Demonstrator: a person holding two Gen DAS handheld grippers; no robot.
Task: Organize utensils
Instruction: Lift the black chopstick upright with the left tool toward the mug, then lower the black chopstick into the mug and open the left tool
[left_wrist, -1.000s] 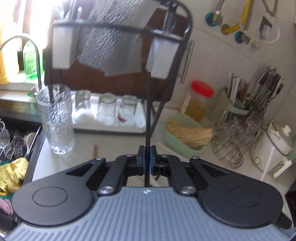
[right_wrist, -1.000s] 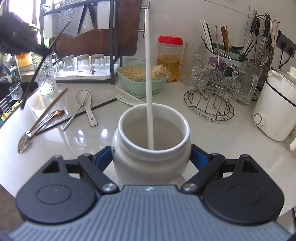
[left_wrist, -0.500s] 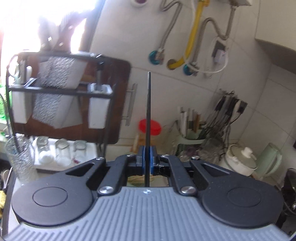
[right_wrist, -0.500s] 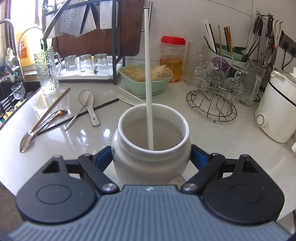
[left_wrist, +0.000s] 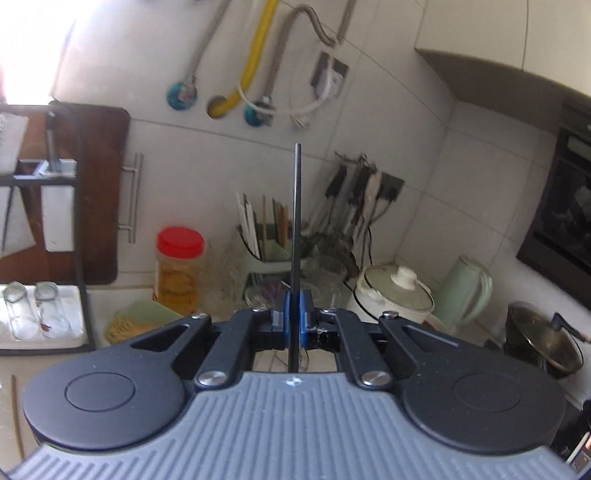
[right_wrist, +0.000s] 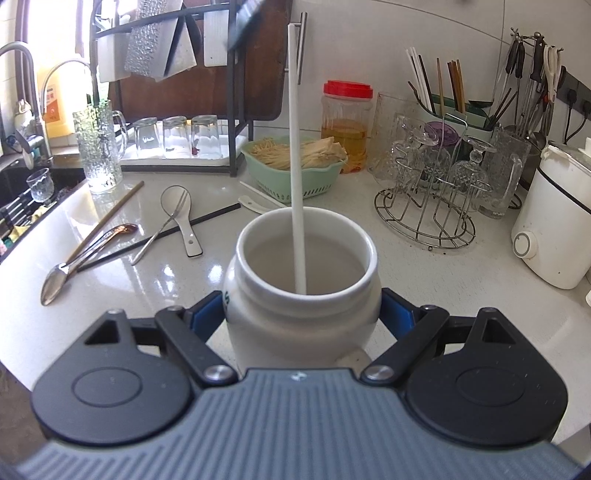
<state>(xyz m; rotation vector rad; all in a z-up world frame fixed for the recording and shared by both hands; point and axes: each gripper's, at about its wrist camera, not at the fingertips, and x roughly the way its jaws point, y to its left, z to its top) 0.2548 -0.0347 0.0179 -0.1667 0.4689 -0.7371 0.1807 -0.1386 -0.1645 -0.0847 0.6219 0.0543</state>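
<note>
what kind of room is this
Most likely a home kitchen: a sink tap beside the counter, a rack of drinking glasses, a chopstick holder and a rice cooker.

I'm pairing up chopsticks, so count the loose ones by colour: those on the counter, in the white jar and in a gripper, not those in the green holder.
White: 2, jar chopstick in the white jar, counter white chopstick by the green basket.
Black: 2, counter black chopstick, held black chopstick in the left gripper.
Brown: 1, brown chopstick on the counter.
Total: 5.

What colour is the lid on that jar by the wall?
Red lid, clearest in the right wrist view.
</note>
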